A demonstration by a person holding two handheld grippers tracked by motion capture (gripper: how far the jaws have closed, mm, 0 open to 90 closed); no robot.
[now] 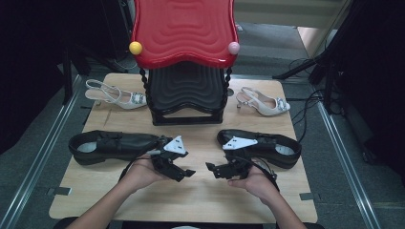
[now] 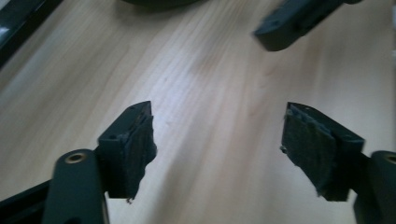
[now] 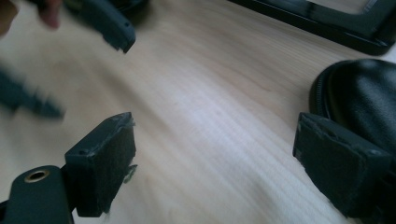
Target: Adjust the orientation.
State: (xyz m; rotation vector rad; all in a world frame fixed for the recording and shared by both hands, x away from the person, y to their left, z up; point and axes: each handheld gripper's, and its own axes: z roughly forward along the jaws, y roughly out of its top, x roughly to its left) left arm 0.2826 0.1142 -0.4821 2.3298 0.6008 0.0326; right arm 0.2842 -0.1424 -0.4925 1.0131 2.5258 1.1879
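Two black leather shoes lie on the wooden table (image 1: 200, 195), one at the left (image 1: 112, 144) and one at the right (image 1: 267, 143). My left gripper (image 1: 187, 172) hovers low over the table just in front of the left shoe's toe, open with nothing between its pads (image 2: 135, 149). My right gripper (image 1: 211, 169) faces it from the right, in front of the right shoe's toe, also open and empty. In the right gripper view the black shoe toe (image 3: 359, 93) sits just beyond the right jaw, and the tip of the left gripper (image 3: 109, 25) shows at upper left.
A red and black stacked stool or rack (image 1: 185, 57) stands at the table's back centre. Two white slingback heels lie beside it, one at the left (image 1: 117, 97) and one at the right (image 1: 265, 102). Metal rails and cables run along both table sides.
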